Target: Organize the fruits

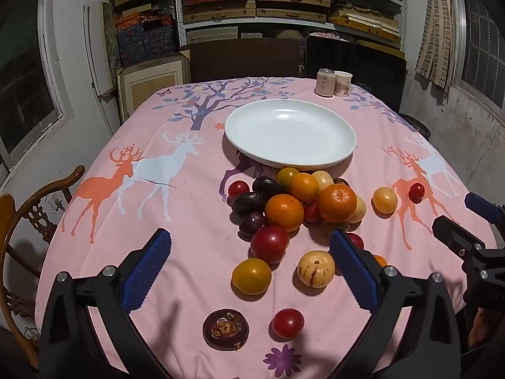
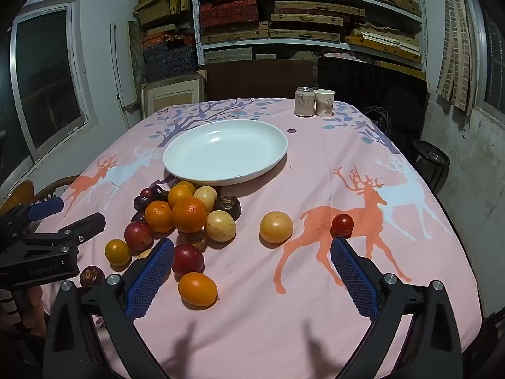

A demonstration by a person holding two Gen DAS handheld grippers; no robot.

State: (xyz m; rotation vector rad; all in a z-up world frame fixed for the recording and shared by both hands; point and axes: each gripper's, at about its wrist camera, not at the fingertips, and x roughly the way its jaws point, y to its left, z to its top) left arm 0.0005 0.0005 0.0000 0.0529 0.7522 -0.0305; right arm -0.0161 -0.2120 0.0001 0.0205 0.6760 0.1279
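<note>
Left claw (image 1: 251,263) spread wide, grasping nothing, low over the near fruit on the pink-clothed bench (image 1: 176,221). Between its fingers: a yellow-orange fruit (image 1: 251,275), a striped pale fruit (image 1: 316,268), a red plum (image 1: 270,244). Beyond, heaped fruit pile (image 1: 300,202) just in front of the white plate (image 1: 290,132), bare inside. Further right, lone yellow fruit (image 2: 276,226) and small red tomato (image 2: 342,224), apart on the cloth. Right claw (image 2: 252,263) likewise released, clutching nothing.
</note>
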